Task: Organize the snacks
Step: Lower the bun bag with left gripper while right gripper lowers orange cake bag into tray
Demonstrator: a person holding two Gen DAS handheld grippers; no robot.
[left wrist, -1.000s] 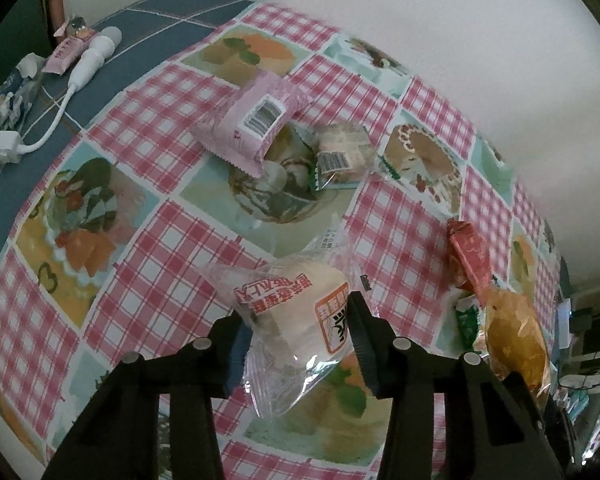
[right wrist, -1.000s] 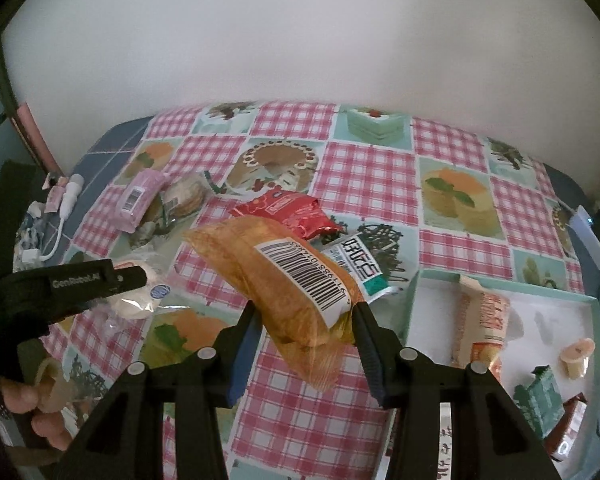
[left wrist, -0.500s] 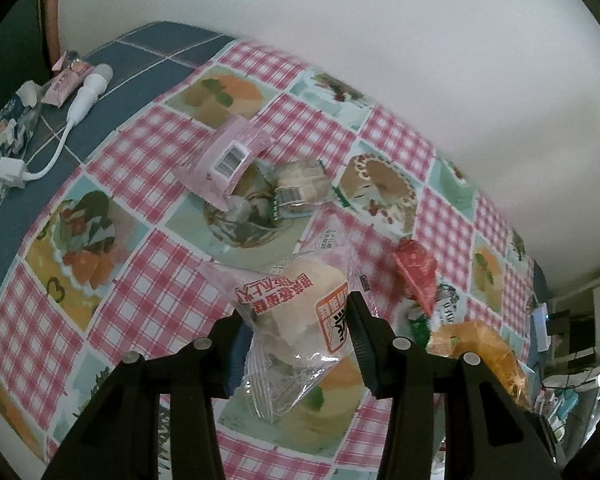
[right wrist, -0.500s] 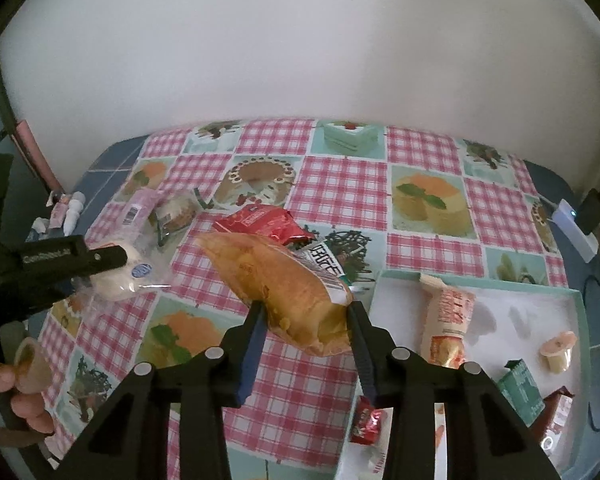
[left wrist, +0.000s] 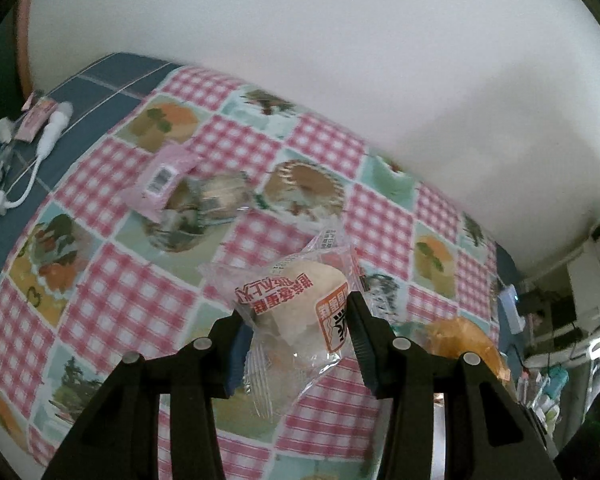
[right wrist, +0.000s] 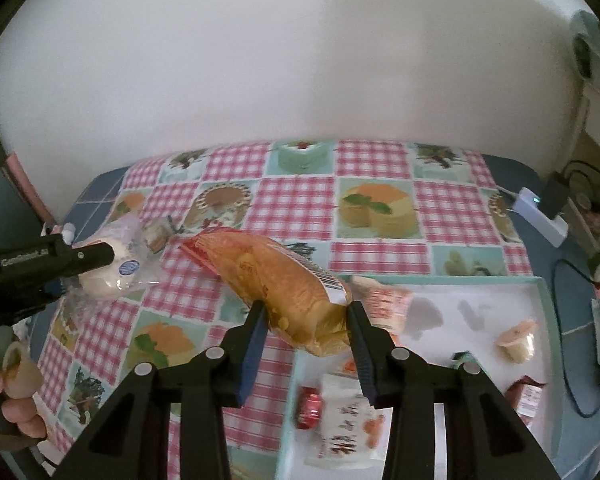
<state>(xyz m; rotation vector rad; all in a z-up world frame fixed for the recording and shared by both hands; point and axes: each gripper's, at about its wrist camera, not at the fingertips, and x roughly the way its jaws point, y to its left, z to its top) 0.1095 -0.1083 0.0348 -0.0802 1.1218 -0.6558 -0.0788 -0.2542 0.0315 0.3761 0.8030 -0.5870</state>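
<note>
Clear plastic with upside-down red Chinese lettering wraps the white bun [left wrist: 300,312] clamped in the left gripper [left wrist: 296,332]. The right gripper [right wrist: 306,328], whose jaws have just been closing, pinches a barcoded golden bread bag [right wrist: 284,284], now carried from the tablecloth [right wrist: 296,204] to the white tray's [right wrist: 480,304] edge just ahead.

Red Chinese print on bun wrapper [left wrist: 300,304], upside down, not legible.
</note>
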